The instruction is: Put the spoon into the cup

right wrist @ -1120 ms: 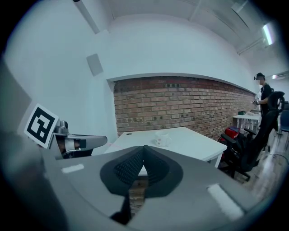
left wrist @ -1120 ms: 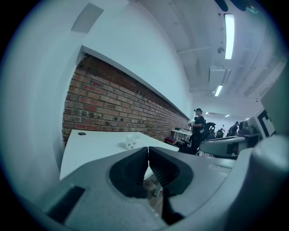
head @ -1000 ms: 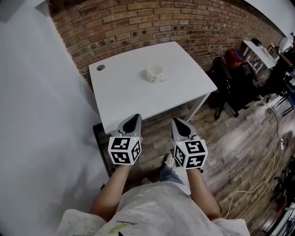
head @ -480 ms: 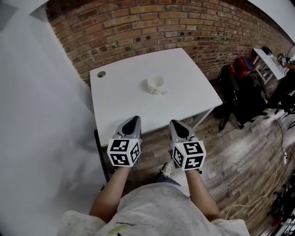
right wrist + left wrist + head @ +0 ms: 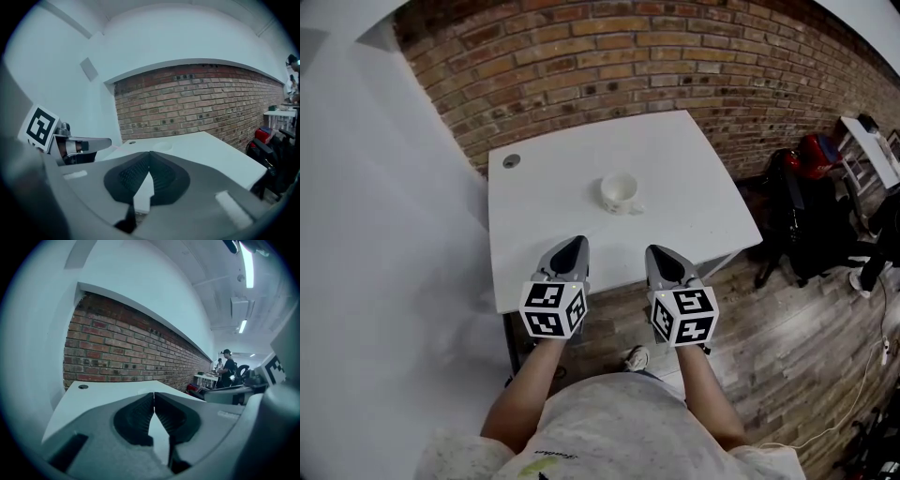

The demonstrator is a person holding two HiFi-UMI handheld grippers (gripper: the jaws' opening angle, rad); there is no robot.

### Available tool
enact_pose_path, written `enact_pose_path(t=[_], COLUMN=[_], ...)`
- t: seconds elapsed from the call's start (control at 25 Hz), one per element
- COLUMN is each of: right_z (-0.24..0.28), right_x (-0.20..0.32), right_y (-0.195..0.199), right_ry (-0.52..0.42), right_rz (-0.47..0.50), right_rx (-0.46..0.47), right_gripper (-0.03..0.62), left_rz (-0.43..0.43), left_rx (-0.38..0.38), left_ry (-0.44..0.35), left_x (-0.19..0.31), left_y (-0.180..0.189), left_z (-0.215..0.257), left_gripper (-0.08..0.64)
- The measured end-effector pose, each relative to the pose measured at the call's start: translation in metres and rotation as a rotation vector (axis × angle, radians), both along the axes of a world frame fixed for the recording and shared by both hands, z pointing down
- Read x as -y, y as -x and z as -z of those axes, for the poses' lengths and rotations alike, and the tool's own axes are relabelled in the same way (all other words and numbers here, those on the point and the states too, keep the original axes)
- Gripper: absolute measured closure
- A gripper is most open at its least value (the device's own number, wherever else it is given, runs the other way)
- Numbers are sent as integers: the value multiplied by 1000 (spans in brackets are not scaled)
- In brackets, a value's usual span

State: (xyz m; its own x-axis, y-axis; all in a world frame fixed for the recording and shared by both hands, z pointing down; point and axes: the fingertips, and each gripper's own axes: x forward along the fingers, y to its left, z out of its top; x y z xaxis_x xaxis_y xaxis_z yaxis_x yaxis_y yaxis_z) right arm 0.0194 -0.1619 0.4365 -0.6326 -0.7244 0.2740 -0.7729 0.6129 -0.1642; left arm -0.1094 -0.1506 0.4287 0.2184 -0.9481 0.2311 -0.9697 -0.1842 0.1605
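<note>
Cup point(image 5: 619, 190), white and upright, stands near the middle of the white table point(image 5: 553, 216), well apart from both grippers. A small pale bit touches its near right side, too small to tell whether it is a handle or the spoon. At the far left a plain white wall point(image 5: 384, 234) runs beside the table, and a brick wall point(image 5: 609, 47) stands behind it. A small round grey plug point(image 5: 512, 160) sits in the table's far left corner. The left gripper point(image 5: 574, 244) is held out over the table's near edge, its marker cube point(image 5: 553, 308) facing up. In the left gripper view its jaws are pressed together at the tips with nothing between them, and the tabletop and brick wall lie beyond. The right gripper point(image 5: 660, 253) hangs just beside it, level with it, over the same near edge. Its own view shows the jaws likewise closed tip to tip and empty, with the faint rim of the cup just past them. Below, a shoe point(image 5: 636, 357) rests on the wooden floor point(image 5: 787, 347). At the far right stand a black chair point(image 5: 802, 230) and something red point(image 5: 821, 150) beside it.
</note>
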Motion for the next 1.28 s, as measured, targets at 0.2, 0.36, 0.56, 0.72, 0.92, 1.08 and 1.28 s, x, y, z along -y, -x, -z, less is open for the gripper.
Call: enact_pose_path(t=[0.2,0.36,0.56,0.72,0.92,1.08,1.28], right_z=[1,-1,-6,-11,-17,-18,-18], right_x=[32,49,62,73,91,109,134], right_y=[-17,-24,-25,-20,-14,-6,7], right_ry=[8,9,18,30,40,43,44], right_rz=[30,58,78,76,58,46,32], right_rx=[16,7,-1,-7,-22,-33,-41], right_gripper=[584,584,584,584,584,584,584], left_rz=[28,57,67,61,38,6,-18], left_rx=[16,15,13,19,16,17,1], left_ry=[4,0,9,16,31,52,89], left_x=[28,41,53,66,93,117,142], left_y=[-16,-21,-24,-19,-13,-11,-5], left_z=[1,2,-2,-5,-13,-22,-38], left_gripper=[558,558,558,558,558,558,558])
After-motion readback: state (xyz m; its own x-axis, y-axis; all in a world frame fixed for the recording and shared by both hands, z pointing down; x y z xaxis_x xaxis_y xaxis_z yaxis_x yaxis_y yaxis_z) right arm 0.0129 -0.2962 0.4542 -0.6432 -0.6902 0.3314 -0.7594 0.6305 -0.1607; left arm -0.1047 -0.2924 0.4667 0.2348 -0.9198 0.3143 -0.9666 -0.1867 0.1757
